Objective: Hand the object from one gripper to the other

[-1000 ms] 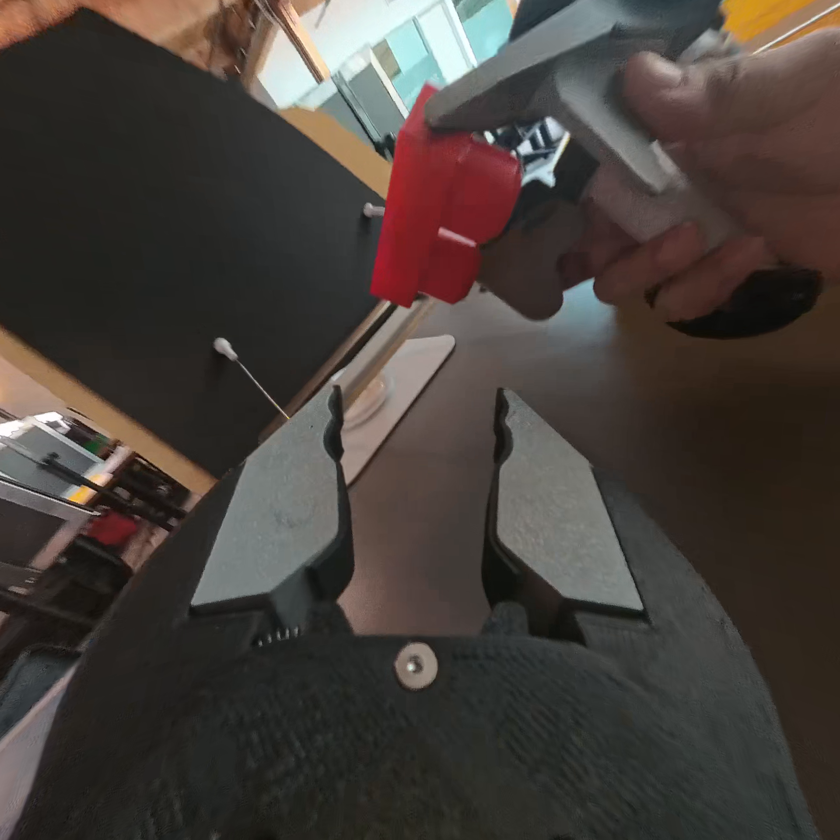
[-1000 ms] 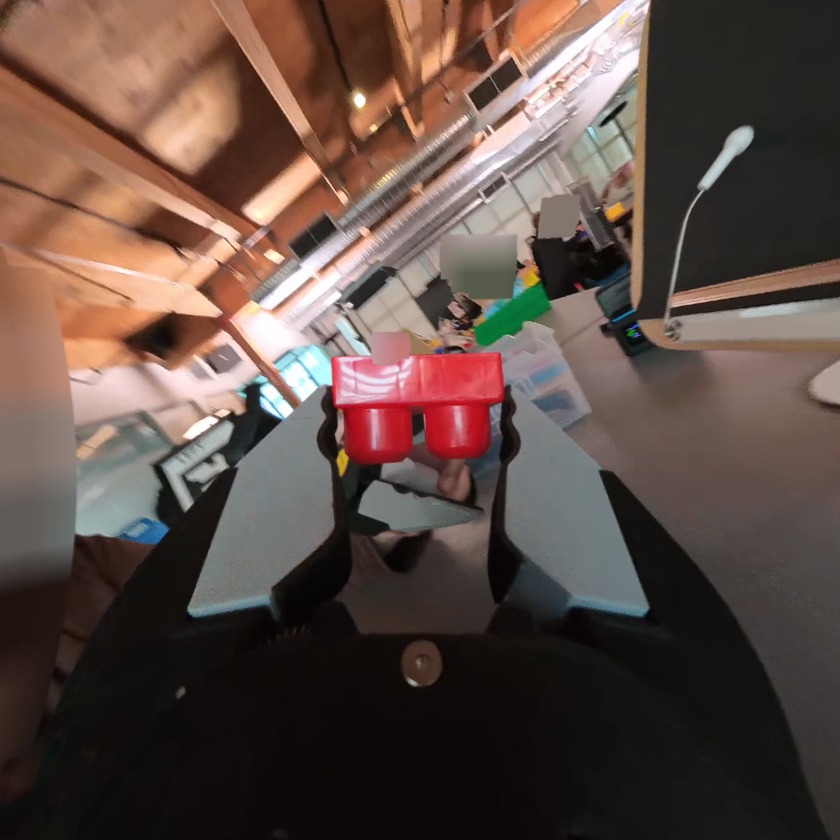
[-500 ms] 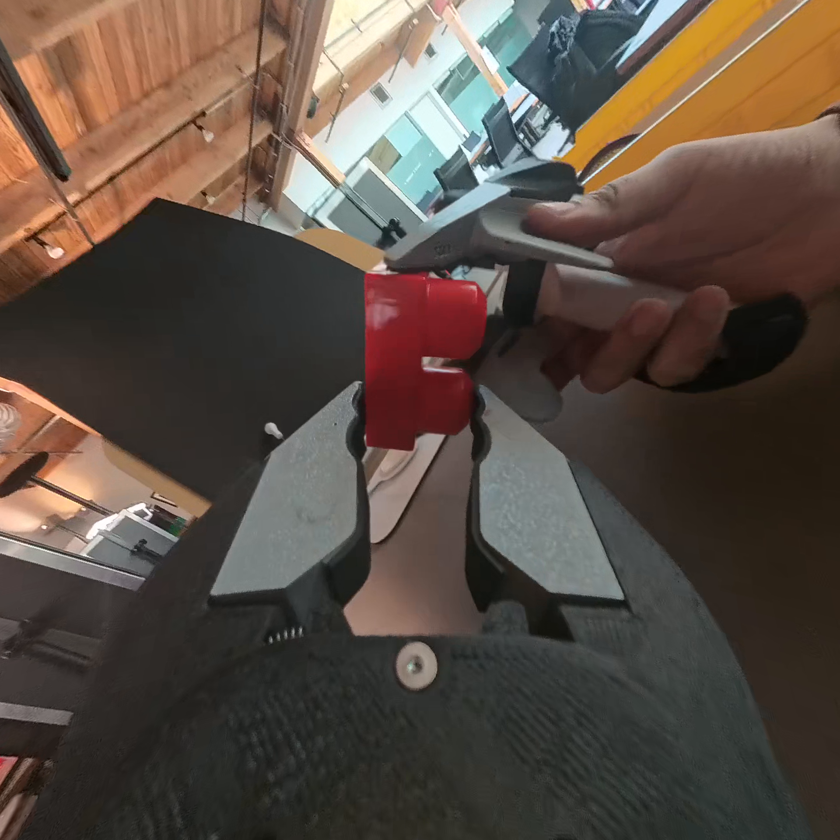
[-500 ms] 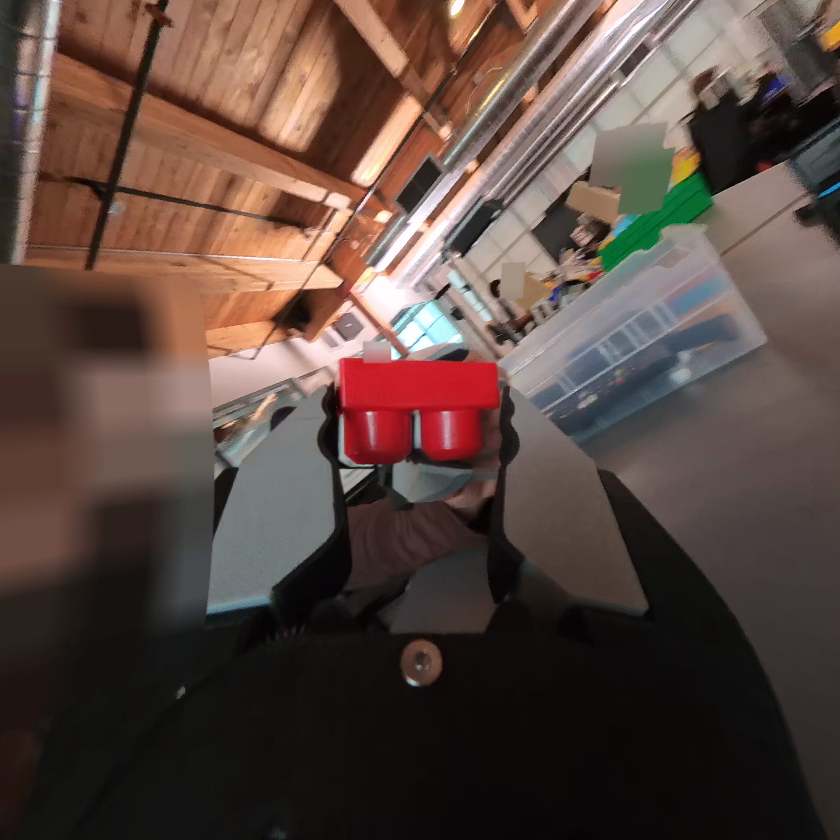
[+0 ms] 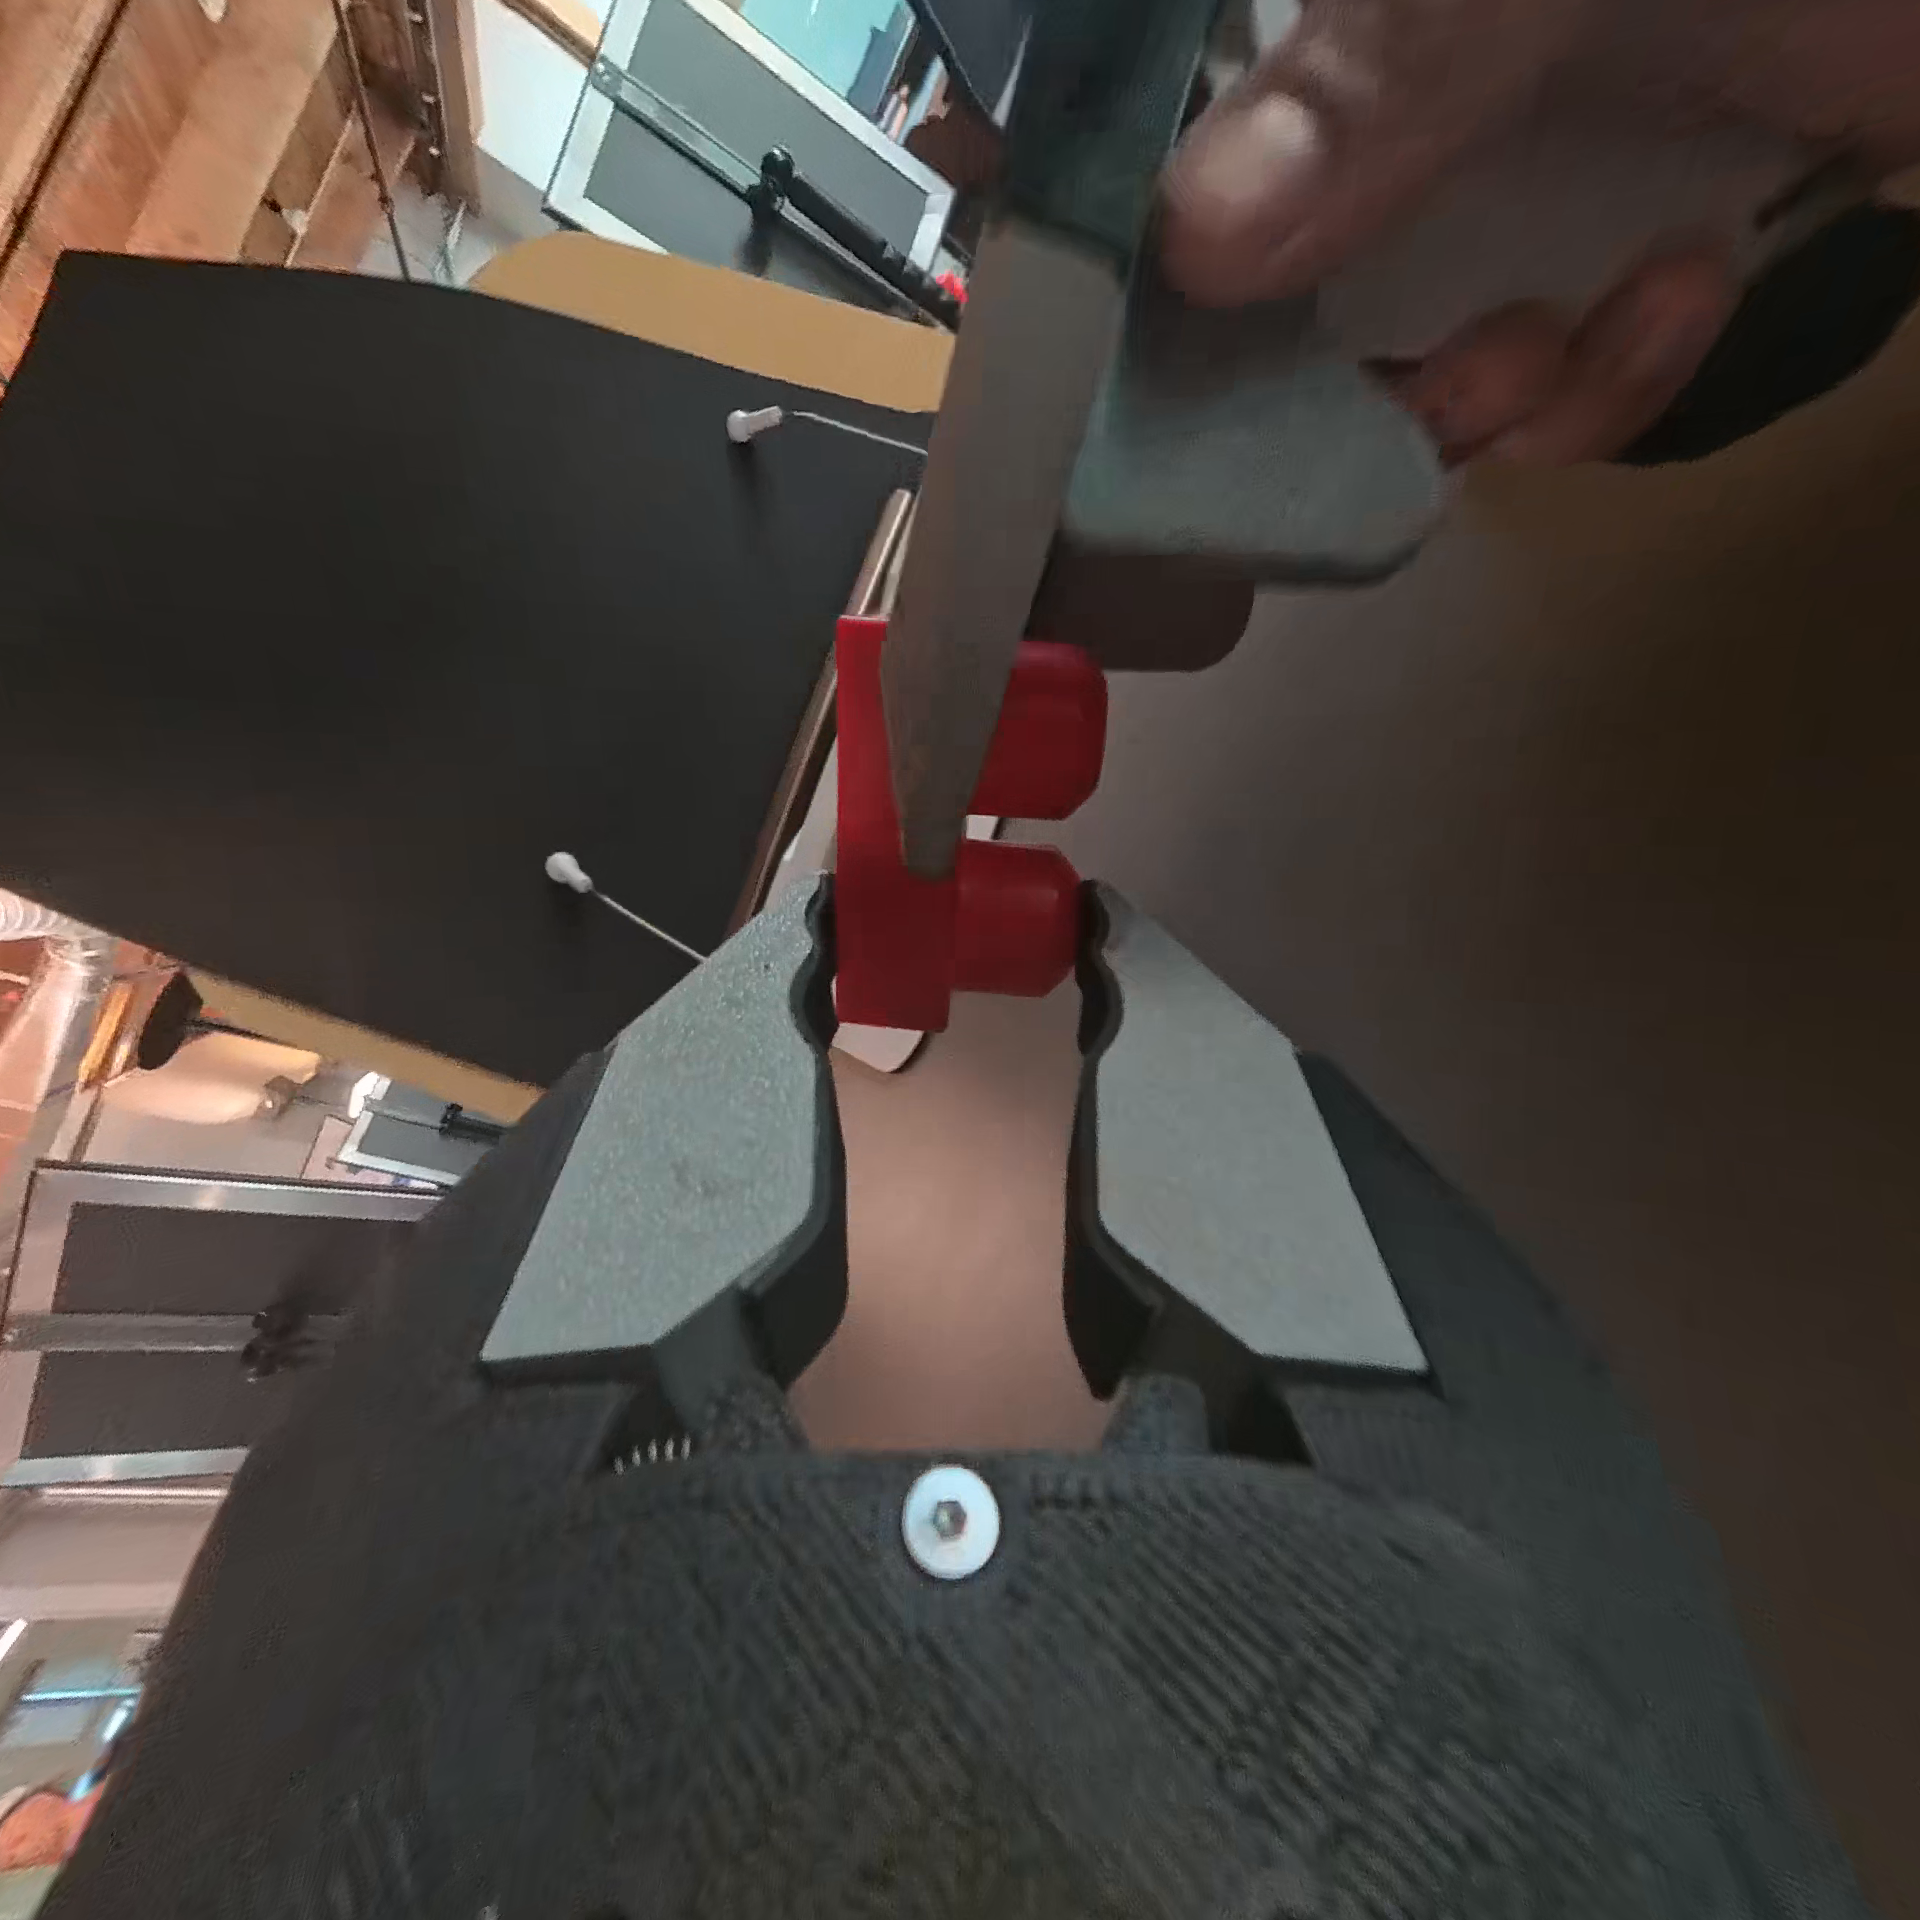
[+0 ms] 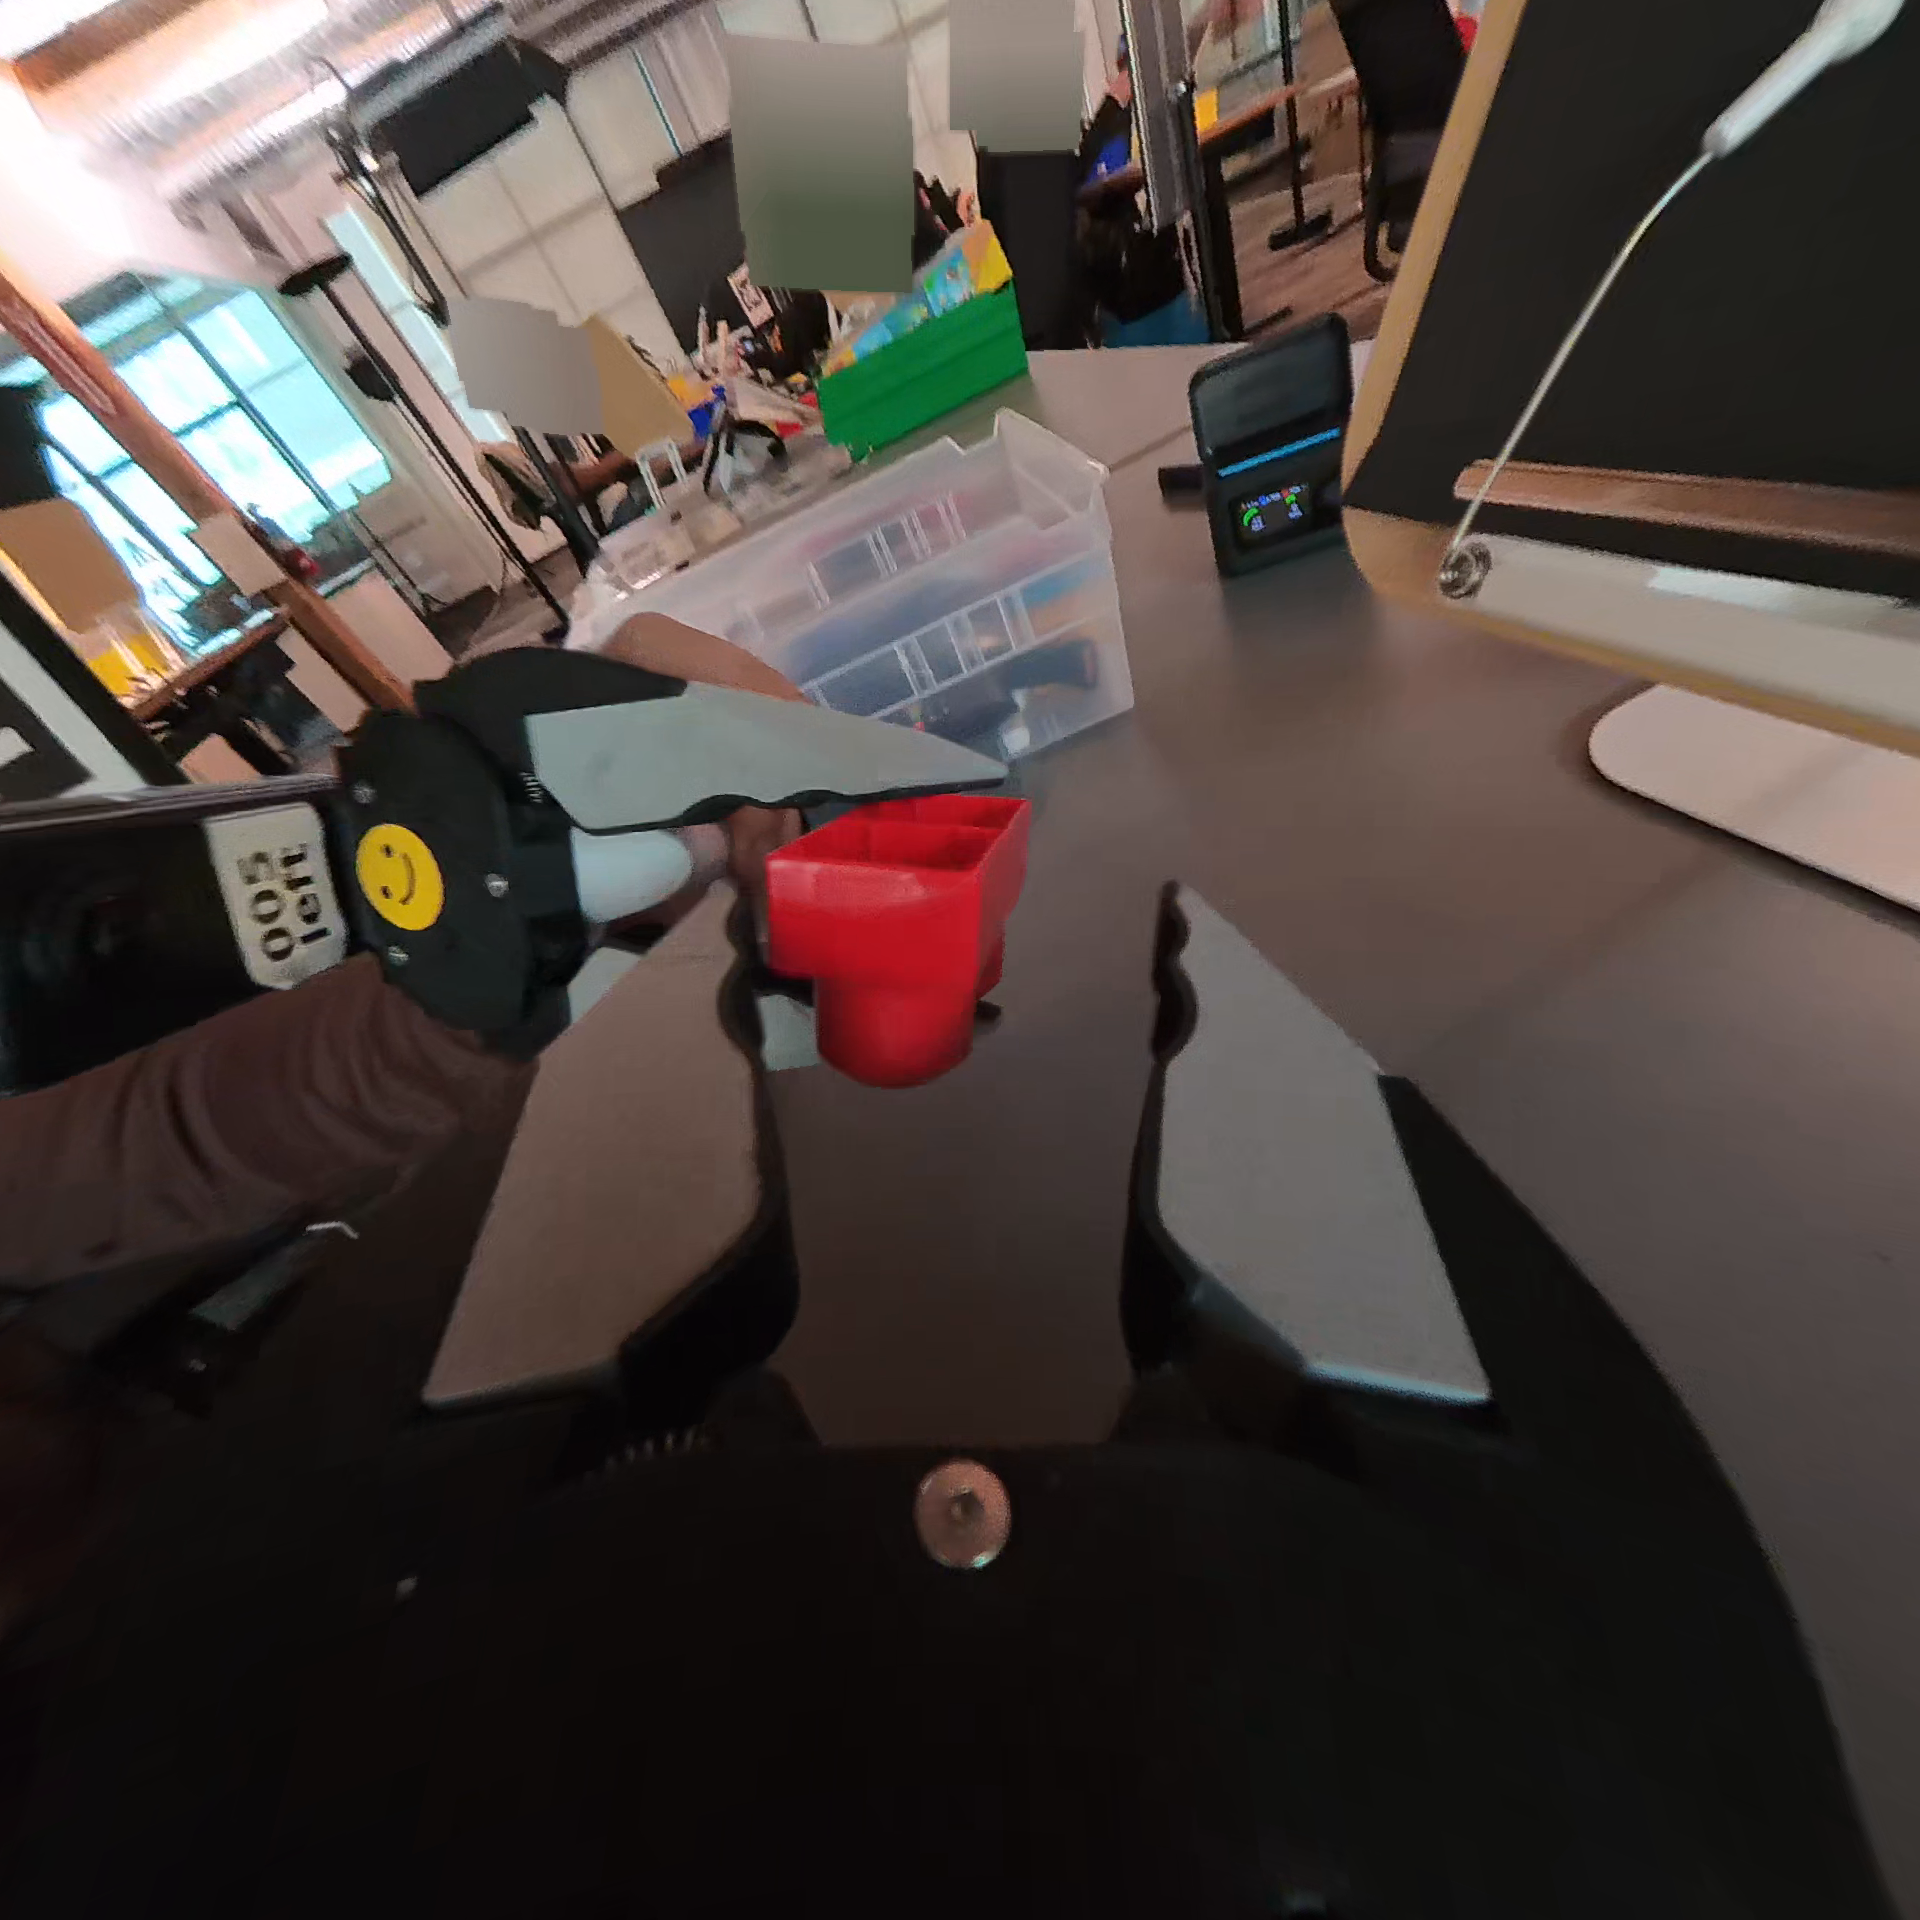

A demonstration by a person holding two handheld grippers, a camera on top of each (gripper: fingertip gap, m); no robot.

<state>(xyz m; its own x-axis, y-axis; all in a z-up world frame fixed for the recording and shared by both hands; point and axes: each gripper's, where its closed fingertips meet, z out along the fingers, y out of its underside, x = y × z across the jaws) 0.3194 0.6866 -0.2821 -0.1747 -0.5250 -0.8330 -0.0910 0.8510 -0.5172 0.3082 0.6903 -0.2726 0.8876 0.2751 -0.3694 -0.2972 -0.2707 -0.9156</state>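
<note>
Your left gripper jaws clamp the red block by one stud and its base; your right gripper jaws stand spread, the block at their eleven o'clock. That one-stud pinch could let it pivot and drop onto the table.

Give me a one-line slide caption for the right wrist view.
Right claw open beside the red block, which the left claw holds above the dark table.

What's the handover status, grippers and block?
Left gripper shut on red block. Right gripper open, block beside its left finger. Nothing in the way.
</note>
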